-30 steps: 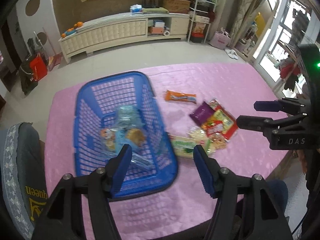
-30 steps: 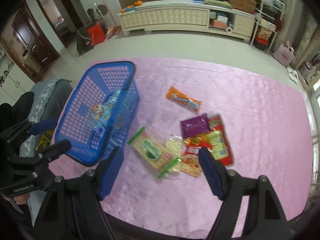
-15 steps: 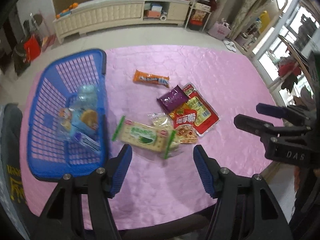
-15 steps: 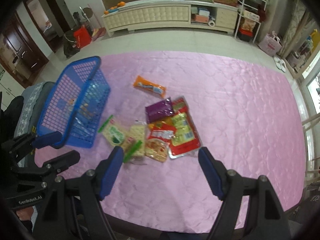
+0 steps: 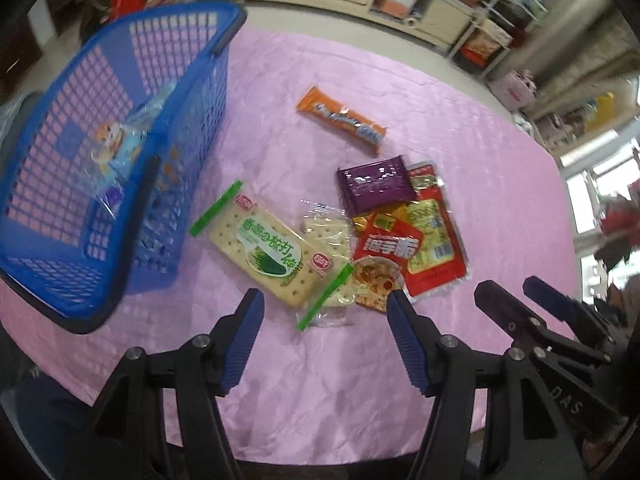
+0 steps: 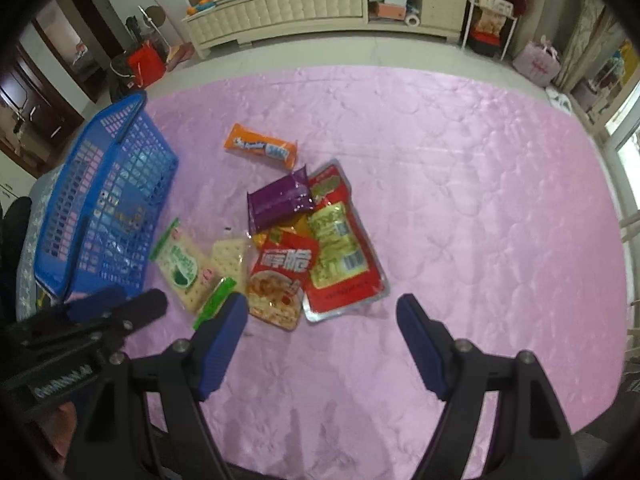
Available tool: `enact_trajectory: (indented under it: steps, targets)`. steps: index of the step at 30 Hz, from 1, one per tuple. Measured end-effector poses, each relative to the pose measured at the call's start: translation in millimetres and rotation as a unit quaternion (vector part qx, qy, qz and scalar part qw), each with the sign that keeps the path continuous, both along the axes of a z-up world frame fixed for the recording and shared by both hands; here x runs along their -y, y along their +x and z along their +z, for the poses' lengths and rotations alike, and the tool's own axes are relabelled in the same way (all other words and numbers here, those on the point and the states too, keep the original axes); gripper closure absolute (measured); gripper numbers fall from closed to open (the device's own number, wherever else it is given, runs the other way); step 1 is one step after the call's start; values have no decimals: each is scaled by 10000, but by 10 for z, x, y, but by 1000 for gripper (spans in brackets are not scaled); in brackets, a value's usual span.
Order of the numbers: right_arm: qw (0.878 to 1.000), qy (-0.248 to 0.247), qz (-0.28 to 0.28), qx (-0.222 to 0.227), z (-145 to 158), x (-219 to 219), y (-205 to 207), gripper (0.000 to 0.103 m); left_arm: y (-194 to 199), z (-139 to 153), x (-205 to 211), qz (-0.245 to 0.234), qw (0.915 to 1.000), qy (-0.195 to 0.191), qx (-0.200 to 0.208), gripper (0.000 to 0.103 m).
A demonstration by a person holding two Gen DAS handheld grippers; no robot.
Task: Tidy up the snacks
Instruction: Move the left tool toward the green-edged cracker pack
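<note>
Snacks: loose packets lay mid-surface on the pink cloth (image 6: 460, 200). Left to right: blue basket (image 5: 120, 128), one packet already inside; cracker pack (image 5: 272, 248) just beside it; orange bar (image 5: 340, 120) farther back; purple packet (image 5: 374, 188) overlapping the red pouch (image 6: 340, 248); noodle packet (image 6: 280, 280) in front. Left gripper (image 5: 324, 340) hung above the cracker pack, jaws apart, empty. Right gripper (image 6: 320, 340) hung near the noodle packet, jaws apart, empty. Advice: take the free cracker pack first, pinching its long edges. Left view alone showed the basket's contents; right view alone showed the surface's whole far edge.
</note>
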State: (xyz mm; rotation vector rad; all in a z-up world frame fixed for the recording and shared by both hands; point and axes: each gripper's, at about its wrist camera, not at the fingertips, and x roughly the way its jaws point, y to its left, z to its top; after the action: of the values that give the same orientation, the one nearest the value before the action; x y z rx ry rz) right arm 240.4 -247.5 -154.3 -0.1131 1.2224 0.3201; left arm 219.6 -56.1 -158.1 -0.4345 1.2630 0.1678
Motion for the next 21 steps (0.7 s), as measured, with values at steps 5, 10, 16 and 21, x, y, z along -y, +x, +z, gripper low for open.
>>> enact_trajectory:
  steps: [5, 10, 16, 21]
  targets:
    - [9999, -55, 6, -96, -181, -26, 182, 23, 138, -177, -21, 356, 9994, 13, -12, 34]
    - [9997, -34, 91, -206, -343, -94, 361, 23, 256, -428, -109, 640, 9977, -3, -210, 31]
    - [9991, -128, 322, -262, -529, -274, 501, 23, 343, -678, -275, 1033, 9938, 19, -405, 31]
    - [9987, -32, 359, -359, -626, -330, 544, 23, 380, -777, -372, 1122, 9924, 228, -454, 26]
